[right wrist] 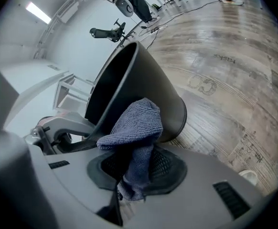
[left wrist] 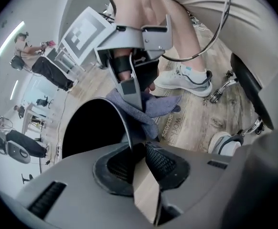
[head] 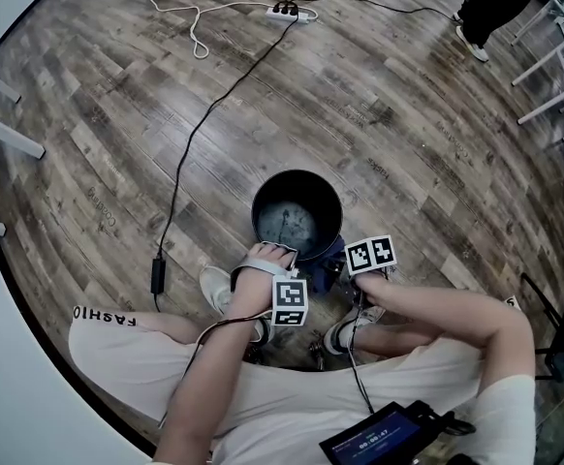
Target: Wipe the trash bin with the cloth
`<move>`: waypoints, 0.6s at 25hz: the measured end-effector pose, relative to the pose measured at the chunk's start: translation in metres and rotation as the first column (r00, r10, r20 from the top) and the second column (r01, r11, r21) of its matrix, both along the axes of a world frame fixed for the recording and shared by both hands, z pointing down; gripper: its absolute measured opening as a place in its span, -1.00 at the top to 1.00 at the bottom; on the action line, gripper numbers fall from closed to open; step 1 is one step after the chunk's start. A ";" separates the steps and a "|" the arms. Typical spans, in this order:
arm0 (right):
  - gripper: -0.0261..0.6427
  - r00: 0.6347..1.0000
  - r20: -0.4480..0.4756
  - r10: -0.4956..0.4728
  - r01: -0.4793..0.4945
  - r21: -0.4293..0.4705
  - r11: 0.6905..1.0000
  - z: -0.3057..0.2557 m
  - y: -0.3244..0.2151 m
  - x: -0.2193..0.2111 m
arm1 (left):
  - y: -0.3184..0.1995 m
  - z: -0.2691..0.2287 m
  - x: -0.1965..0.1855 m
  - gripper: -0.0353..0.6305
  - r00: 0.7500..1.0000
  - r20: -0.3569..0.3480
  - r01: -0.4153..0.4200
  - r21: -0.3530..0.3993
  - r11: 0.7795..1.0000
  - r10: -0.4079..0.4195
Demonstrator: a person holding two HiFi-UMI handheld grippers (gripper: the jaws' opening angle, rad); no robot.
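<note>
While the black trash bin (head: 263, 206) stands upright on the plank floor (head: 389, 124), its far side and both flanks face bare boards with plenty of room. Its near side is crowded: the seated person's knees, two white shoes (head: 219, 287) and both grippers close in on it.

A black cable (head: 190, 153) runs from a power strip (head: 288, 11) down past the bin's left to a small adapter (head: 157, 275), well apart from the bin. A white cord (head: 195, 27) loops near the strip. At the upper right stand another person's legs (head: 485, 8) and some white frames (head: 563, 66), far off. A screen device (head: 379, 439) rests on the person's lap.

From the lower left, the left forearm reaches steeply down, and the left gripper (left wrist: 138, 152) sits astride the bin's near rim. Its jaws are narrow, one inside and one outside the thin wall, with a sliver of gap on the outer pad's side.

From the right, the right forearm comes across with a bent elbow. The right gripper (left wrist: 140, 92) points down at the bin's outer wall and is clamped on the blue-grey cloth (right wrist: 136, 128). The cloth is bunched between the jaws and lies against the outside of the bin just below the rim.
</note>
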State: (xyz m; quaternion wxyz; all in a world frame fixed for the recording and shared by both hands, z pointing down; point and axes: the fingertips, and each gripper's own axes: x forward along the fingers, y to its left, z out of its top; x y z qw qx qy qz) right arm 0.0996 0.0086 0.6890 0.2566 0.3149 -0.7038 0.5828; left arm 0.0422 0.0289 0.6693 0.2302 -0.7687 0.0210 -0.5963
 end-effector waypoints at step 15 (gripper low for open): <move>0.67 0.998 -0.040 0.051 -0.052 -0.007 0.999 0.132 -0.010 0.010 | -0.005 -0.002 0.010 0.65 0.999 -0.021 0.048 0.012 0.999 -0.048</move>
